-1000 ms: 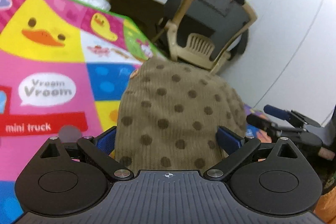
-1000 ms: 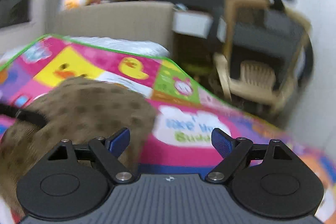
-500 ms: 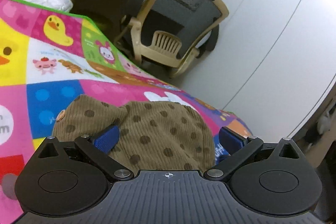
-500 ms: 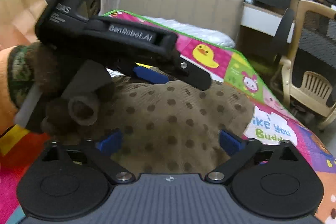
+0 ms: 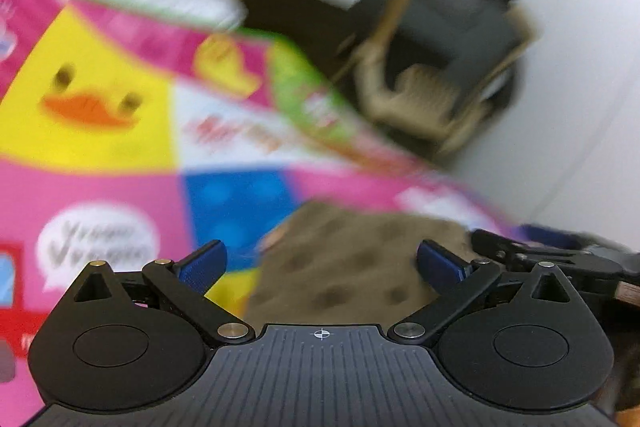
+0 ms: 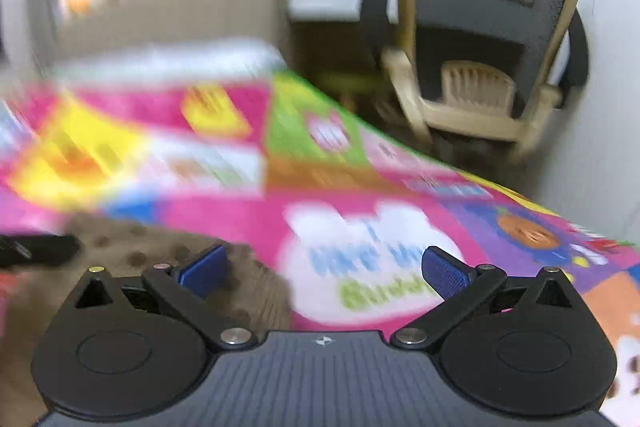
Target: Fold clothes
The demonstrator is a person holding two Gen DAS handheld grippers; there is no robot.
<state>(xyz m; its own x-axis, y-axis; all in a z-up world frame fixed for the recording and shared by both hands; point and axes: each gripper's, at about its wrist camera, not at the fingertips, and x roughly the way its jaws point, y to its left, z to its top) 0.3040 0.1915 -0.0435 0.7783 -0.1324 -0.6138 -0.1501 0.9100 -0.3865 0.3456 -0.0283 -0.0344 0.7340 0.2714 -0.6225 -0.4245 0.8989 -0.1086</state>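
Fingers of both the left gripper (image 5: 319,261) and right gripper (image 6: 322,269) were spread, grasping nothing. Beyond them, a soft, light dotted garment (image 5: 352,267) was bunched on the play mat (image 5: 100,183); a hem edge would be pinched.

You have a brown corduroy garment (image 5: 352,267) with darker polka dots lying bunched on the colourful play mat (image 5: 100,179), low in both views; blur hides how neatly it is folded.
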